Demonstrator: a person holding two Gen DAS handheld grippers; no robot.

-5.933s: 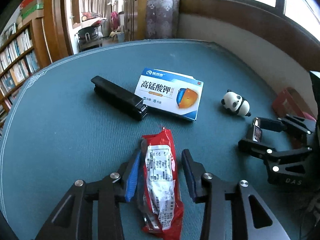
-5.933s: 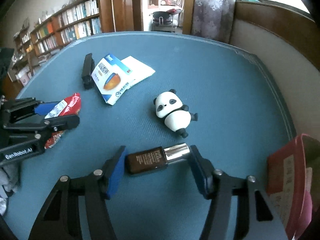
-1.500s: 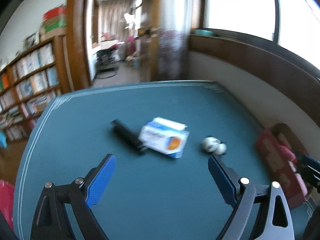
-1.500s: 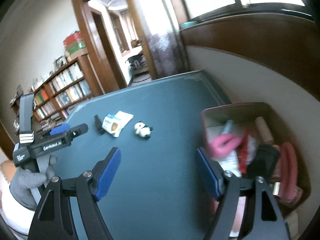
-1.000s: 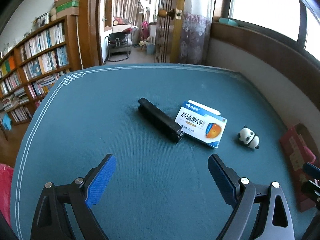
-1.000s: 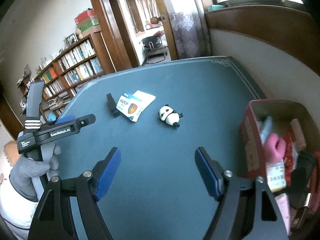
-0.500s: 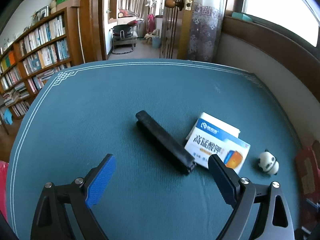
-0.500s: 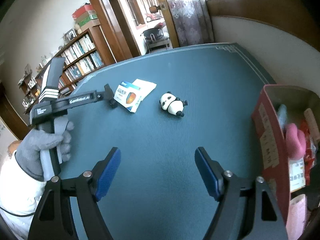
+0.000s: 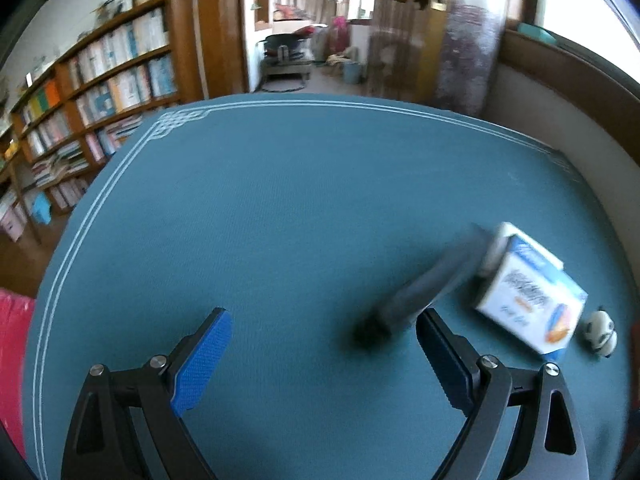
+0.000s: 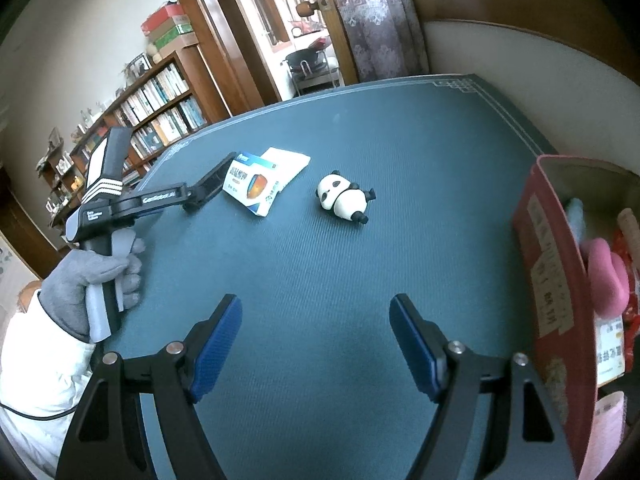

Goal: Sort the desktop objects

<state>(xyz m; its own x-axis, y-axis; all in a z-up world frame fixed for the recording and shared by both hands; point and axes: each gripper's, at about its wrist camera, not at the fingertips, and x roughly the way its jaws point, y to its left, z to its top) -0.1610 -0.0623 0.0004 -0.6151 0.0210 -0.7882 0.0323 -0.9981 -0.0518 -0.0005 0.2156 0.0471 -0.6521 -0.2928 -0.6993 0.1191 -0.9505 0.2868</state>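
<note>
one stapler [image 10: 209,181]; one medicine box [image 10: 249,187]; one panda [image 10: 343,197]

In your left view, the black stapler [image 9: 424,288] and medicine box [image 9: 528,300] are smeared by motion; the box's lettering is unreadable. In your right view, the red box [image 10: 552,280] runs off the frame's edge.

At the bottom of the frame the right gripper [image 10: 316,344] hangs with its blue pads wide apart above the green table [image 10: 400,128]. In the middle lies a panda figure [image 10: 345,197], with a medicine box [image 10: 251,187] to its left. At the left edge the left gripper [image 10: 200,194], held by a gloved hand [image 10: 96,280], reaches a black stapler [image 10: 214,178], and a red box [image 10: 548,264] with items stands at the right edge.
</note>
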